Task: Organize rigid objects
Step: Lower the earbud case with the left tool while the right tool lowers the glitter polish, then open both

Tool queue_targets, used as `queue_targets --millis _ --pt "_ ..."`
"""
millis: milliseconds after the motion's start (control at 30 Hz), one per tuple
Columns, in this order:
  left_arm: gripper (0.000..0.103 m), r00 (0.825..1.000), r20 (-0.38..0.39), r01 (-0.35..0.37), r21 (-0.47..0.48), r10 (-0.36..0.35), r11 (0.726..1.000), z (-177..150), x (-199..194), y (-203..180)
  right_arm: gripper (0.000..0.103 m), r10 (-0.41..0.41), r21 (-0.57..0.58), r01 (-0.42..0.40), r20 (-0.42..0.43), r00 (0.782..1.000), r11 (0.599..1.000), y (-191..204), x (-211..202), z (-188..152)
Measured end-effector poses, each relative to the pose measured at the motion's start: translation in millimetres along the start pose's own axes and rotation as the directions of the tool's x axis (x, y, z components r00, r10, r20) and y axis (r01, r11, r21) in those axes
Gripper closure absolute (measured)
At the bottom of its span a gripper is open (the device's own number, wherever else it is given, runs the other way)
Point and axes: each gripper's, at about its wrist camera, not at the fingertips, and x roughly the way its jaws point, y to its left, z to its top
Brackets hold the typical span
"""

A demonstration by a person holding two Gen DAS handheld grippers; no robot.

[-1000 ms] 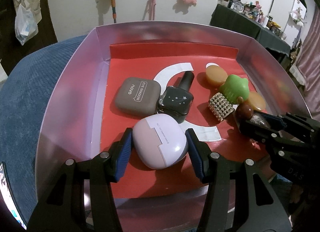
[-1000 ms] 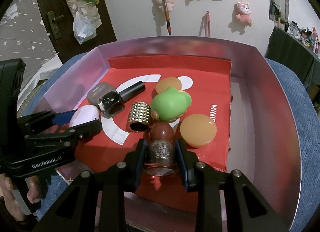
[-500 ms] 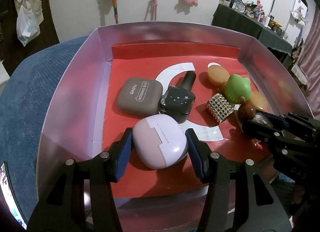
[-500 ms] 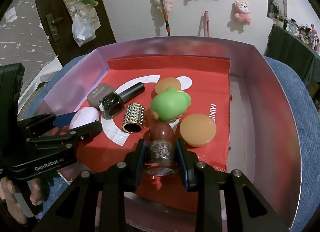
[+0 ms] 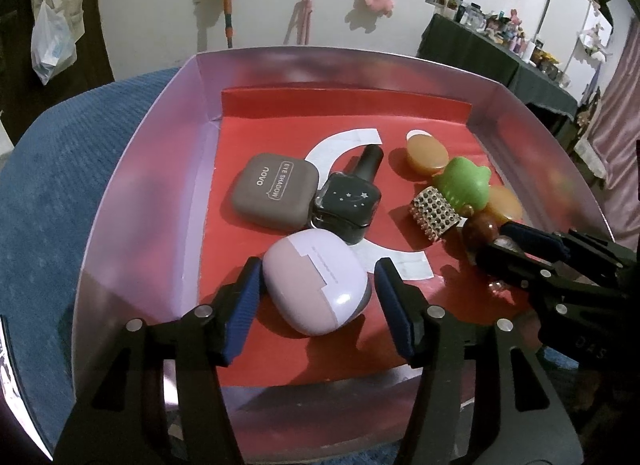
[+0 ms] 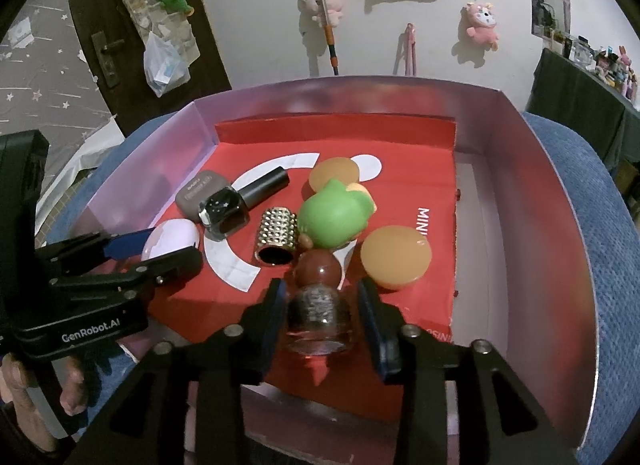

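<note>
Your left gripper jaws stand open around the lilac case; your right gripper jaws flank the glitter bottle, seemingly released; everything sits in the box, so sorting looks nearly done

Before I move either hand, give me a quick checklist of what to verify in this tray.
1. Left tongs straddle the lilac case: ok.
2. Left tongs clamped on the lilac case: not ok, a gap shows beside one pad.
3. Right tongs straddle the small glass bottle: ok.
4. Right tongs gripping the small glass bottle firmly: cannot tell.
5. Room around the bottle: not ok, its brown end lies right beside the studded gold tube and green toy.
6. The two tongs apart from each other: ok.
</note>
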Motion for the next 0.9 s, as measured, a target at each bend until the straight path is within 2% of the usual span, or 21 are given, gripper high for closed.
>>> queue_targets --millis 167,367,567,900 --pt "0.047 1.0 0.007 0.001 -0.006 -0.001 1.0 -2 -5 -1 0.058 0.001 0.002 -0.001 0.011 1.0 1.0 0 -5 -1" --pt "0.047 1.0 0.017 -0.021 0.001 0.021 1.0 -4 -12 -6 0.05 0.008 0.004 -0.008 0.034 0.999 1.0 2 -17 -4" --pt "0.038 0.998 0.052 -0.035 0.019 0.034 0.999 -7 -26 -13 0.04 0.021 0.002 -0.021 0.058 0.998 1.0 7 -30 -8" --pt "0.033 0.994 0.095 -0.051 0.029 0.048 0.998 -13 -44 -15 0.027 0.016 0.0 -0.016 0.083 0.996 1.0 14 -44 -11"
